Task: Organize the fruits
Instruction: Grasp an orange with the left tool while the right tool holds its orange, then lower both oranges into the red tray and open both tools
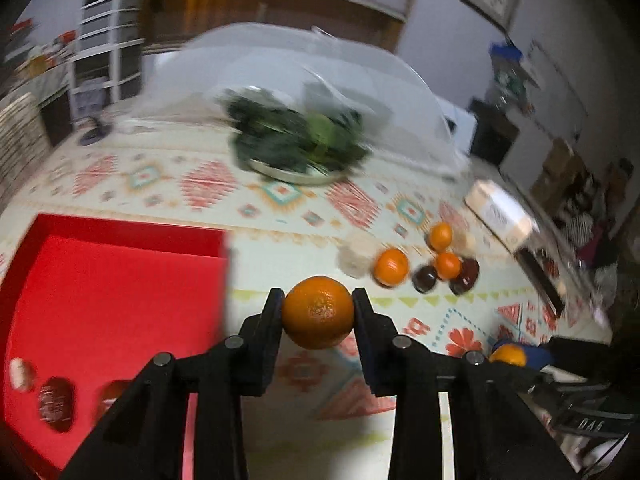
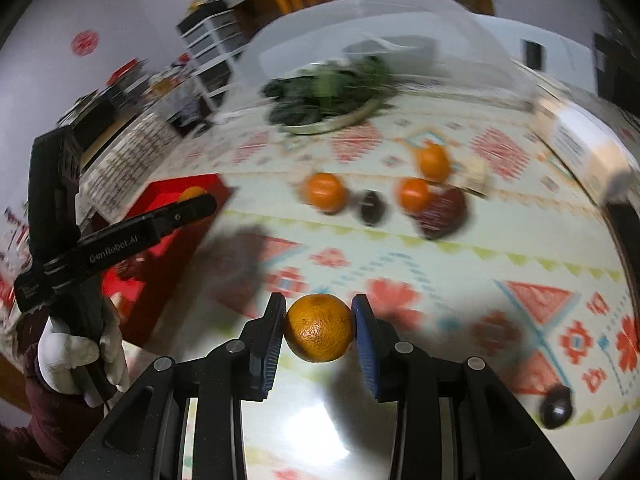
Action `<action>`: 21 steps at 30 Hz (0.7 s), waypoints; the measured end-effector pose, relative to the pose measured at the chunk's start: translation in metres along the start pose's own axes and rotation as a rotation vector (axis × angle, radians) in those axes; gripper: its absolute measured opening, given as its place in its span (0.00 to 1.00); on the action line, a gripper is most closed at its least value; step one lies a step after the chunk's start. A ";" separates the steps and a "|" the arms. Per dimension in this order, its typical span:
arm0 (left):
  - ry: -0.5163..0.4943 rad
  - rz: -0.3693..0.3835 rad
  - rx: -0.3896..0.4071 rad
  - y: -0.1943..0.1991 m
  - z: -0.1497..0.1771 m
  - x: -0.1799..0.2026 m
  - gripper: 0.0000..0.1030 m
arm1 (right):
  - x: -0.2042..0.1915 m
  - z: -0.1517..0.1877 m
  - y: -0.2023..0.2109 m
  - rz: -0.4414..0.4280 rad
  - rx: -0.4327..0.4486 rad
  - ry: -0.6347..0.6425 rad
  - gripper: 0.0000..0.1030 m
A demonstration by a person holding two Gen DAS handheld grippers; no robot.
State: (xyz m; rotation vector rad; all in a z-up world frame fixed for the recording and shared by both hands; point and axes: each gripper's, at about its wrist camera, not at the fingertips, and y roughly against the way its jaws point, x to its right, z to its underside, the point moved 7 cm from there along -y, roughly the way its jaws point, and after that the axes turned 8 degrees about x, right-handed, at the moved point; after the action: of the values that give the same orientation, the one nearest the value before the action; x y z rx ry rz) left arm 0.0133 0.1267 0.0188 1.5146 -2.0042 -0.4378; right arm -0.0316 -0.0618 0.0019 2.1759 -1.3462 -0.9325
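Observation:
My left gripper [image 1: 318, 312] is shut on an orange [image 1: 318, 310], held above the patterned tablecloth just right of the red box [image 1: 120, 280]. That box holds a dark fruit [image 1: 56, 404] and other blurred pieces near its front. My right gripper [image 2: 319, 328] is shut on a second orange [image 2: 319, 327] over the cloth. Further back lie three loose oranges [image 2: 325, 193] and dark round fruits [image 2: 442, 210]. In the right wrist view the left gripper [image 2: 196, 200] shows at left, held by a gloved hand [image 2: 72, 354], with its orange over the red box [image 2: 160, 200].
A metal plate of green leaves [image 1: 298, 140] sits at the back under a clear dome cover [image 1: 280, 64]. A white carton [image 1: 500, 212] lies at the right edge. One dark fruit [image 2: 556, 406] lies alone at the near right. Drawers [image 1: 108, 44] stand beyond the table.

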 end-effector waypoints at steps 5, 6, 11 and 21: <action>0.087 -0.094 0.040 0.029 -0.011 -0.066 0.32 | -0.066 -0.010 -0.024 -0.082 -0.013 0.081 0.36; 0.113 -0.116 0.039 0.033 -0.011 -0.083 0.32 | -0.077 -0.011 -0.030 -0.095 -0.017 0.094 0.36; 0.189 -0.193 0.032 0.044 -0.005 -0.143 0.32 | -0.137 -0.015 -0.063 -0.165 -0.047 0.156 0.36; 0.296 -0.204 0.054 0.054 -0.001 -0.190 0.51 | -0.197 -0.017 -0.115 -0.174 -0.078 0.235 0.36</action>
State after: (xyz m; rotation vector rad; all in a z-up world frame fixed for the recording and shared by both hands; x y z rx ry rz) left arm 0.0074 0.3240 0.0028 1.7152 -1.6543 -0.2238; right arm -0.0090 0.1655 0.0024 2.2867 -1.0087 -0.7479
